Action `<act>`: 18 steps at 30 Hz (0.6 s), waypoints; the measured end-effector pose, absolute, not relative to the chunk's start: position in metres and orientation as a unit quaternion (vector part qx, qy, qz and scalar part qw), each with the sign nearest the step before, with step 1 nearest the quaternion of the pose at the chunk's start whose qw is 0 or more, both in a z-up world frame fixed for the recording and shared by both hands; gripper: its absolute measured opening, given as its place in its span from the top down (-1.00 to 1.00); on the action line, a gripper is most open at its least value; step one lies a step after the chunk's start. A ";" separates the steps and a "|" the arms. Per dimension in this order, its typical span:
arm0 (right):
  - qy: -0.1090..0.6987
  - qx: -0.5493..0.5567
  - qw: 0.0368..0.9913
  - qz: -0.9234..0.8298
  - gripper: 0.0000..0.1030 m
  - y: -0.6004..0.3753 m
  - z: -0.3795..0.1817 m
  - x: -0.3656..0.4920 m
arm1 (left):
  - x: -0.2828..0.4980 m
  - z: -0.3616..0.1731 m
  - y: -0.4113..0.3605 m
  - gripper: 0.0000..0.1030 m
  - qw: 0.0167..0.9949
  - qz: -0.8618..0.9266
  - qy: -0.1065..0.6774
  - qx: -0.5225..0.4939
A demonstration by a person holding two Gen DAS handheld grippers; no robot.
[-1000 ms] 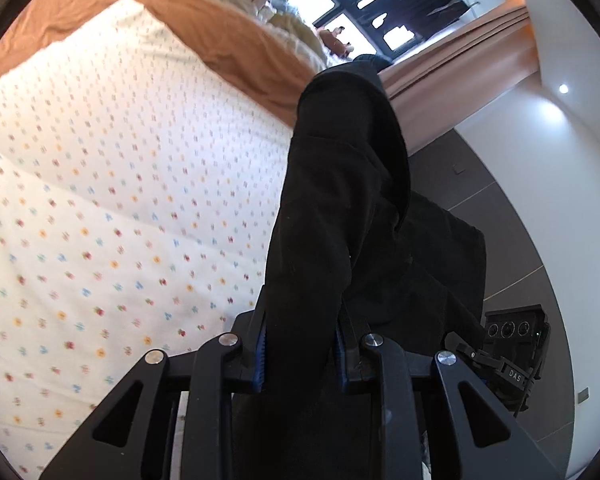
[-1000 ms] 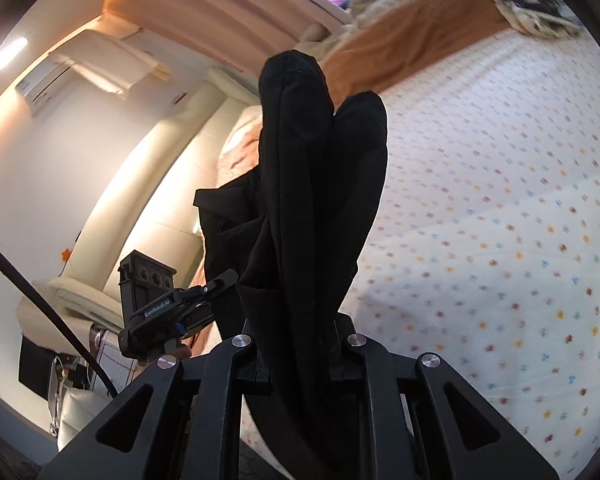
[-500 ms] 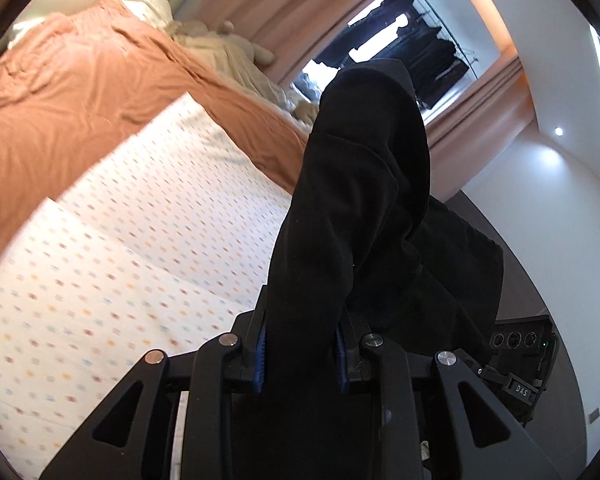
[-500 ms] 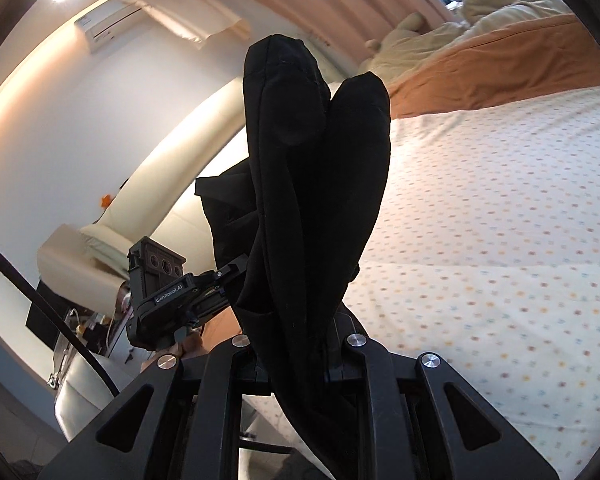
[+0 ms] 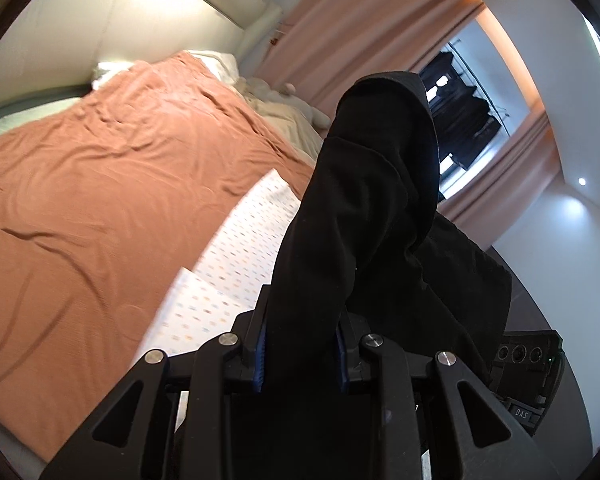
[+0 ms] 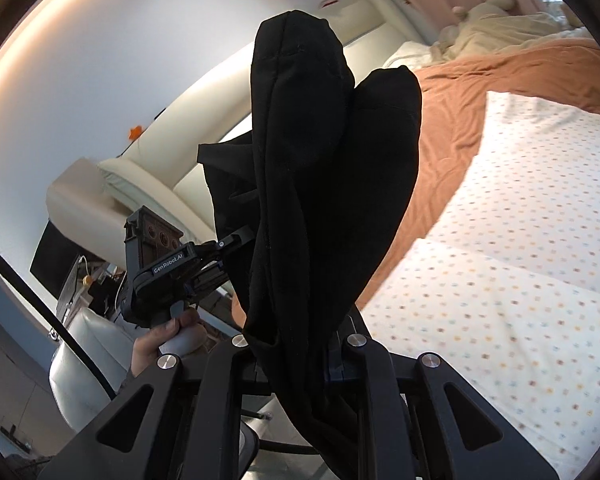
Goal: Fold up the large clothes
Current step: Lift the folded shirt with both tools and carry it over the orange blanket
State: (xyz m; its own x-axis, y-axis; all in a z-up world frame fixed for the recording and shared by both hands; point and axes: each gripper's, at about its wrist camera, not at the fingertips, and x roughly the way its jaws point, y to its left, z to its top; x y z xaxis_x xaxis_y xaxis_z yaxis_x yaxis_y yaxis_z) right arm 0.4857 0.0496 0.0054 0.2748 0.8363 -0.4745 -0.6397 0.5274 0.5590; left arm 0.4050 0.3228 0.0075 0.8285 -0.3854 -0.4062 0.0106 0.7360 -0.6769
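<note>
A black garment (image 5: 364,208) hangs in the air between both grippers, above the bed's edge. My left gripper (image 5: 300,352) is shut on one bunched part of it, the cloth rising thick between the blue pads. My right gripper (image 6: 296,360) is shut on another bunch of the same black garment (image 6: 324,168). In the right wrist view the left gripper (image 6: 224,248) shows at the left, held by a hand (image 6: 160,344), with the cloth stretched across to it. In the left wrist view the right gripper's body (image 5: 528,364) peeks out at the lower right behind the cloth.
The bed carries an orange blanket (image 5: 100,184) and a white dotted sheet (image 6: 520,240). Cream bedding and a soft toy (image 6: 488,24) lie near the headboard (image 6: 204,120). Pink curtains (image 5: 364,20) frame a window with dark clothes hanging (image 5: 460,112). A black cable (image 6: 60,320) runs at the lower left.
Both grippers have swung sideways across the bed with the garment still clamped. The views now take in the orange blanket, headboard and wall instead of mostly the dotted sheet.
</note>
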 end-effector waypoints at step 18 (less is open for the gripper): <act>0.408 0.087 0.717 0.558 0.77 0.286 -0.035 0.500 | 0.341 0.015 0.508 0.49 0.906 0.020 0.249 -0.343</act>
